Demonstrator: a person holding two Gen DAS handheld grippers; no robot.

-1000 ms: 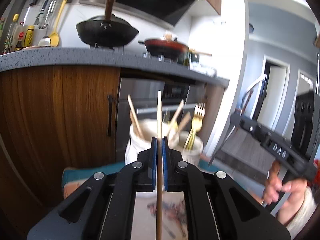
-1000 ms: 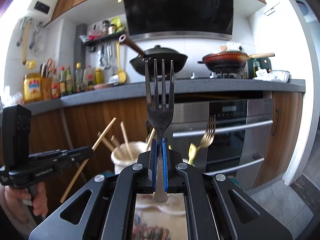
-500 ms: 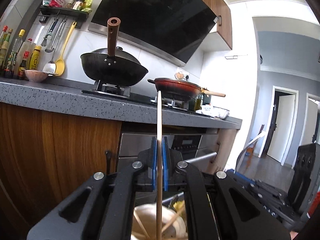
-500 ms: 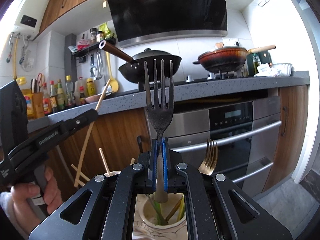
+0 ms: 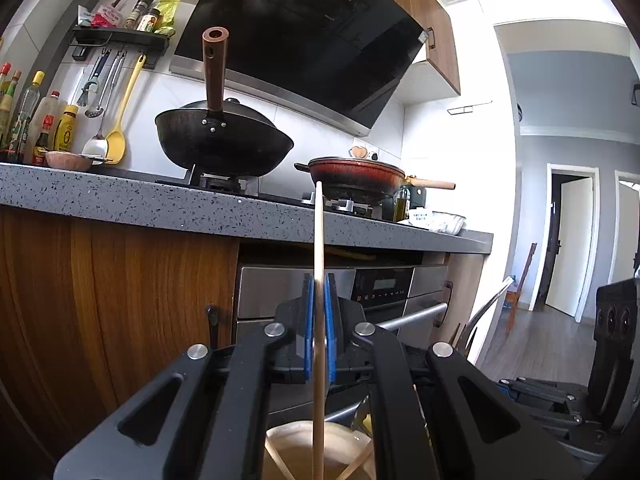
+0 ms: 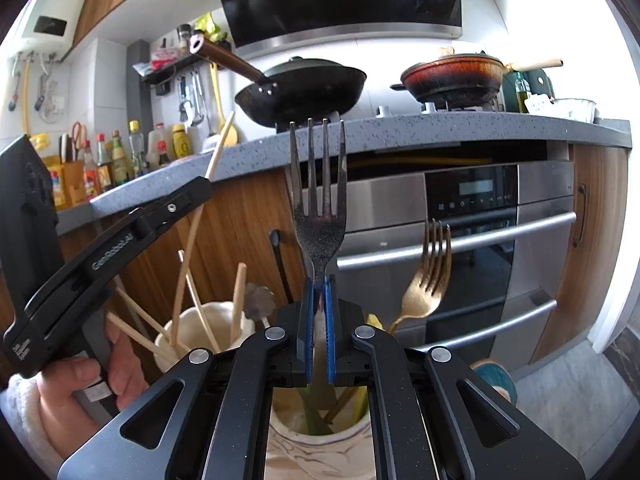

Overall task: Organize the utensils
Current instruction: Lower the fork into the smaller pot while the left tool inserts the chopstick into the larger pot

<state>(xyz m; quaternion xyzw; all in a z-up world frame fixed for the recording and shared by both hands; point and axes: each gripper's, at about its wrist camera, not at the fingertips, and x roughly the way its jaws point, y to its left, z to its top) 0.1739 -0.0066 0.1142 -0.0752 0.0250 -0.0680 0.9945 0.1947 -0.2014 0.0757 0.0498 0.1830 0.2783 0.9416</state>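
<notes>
My left gripper (image 5: 318, 280) is shut on a wooden chopstick (image 5: 318, 280), held upright with its lower end over the open mouth of a cream jar (image 5: 296, 448) that holds other chopsticks. From the right wrist view the left gripper (image 6: 200, 188) grips that chopstick (image 6: 196, 228) above the chopstick jar (image 6: 208, 328). My right gripper (image 6: 319, 284) is shut on a dark steel fork (image 6: 319, 216), tines up, directly over a second cream jar (image 6: 316, 436) holding a gold fork (image 6: 424, 284) and other utensils.
A grey stone counter (image 5: 120, 196) runs behind, with a black wok (image 5: 222, 148), a red pan (image 5: 356, 178) and sauce bottles (image 5: 48, 128). Wooden cabinet doors (image 5: 112, 312) and a steel oven (image 6: 460, 220) stand close behind the jars. A doorway (image 5: 568, 240) lies at right.
Both grippers have come lower and closer over the jars. The chopstick now stands over the left jar's mouth and the steel fork's handle hangs over the right jar.
</notes>
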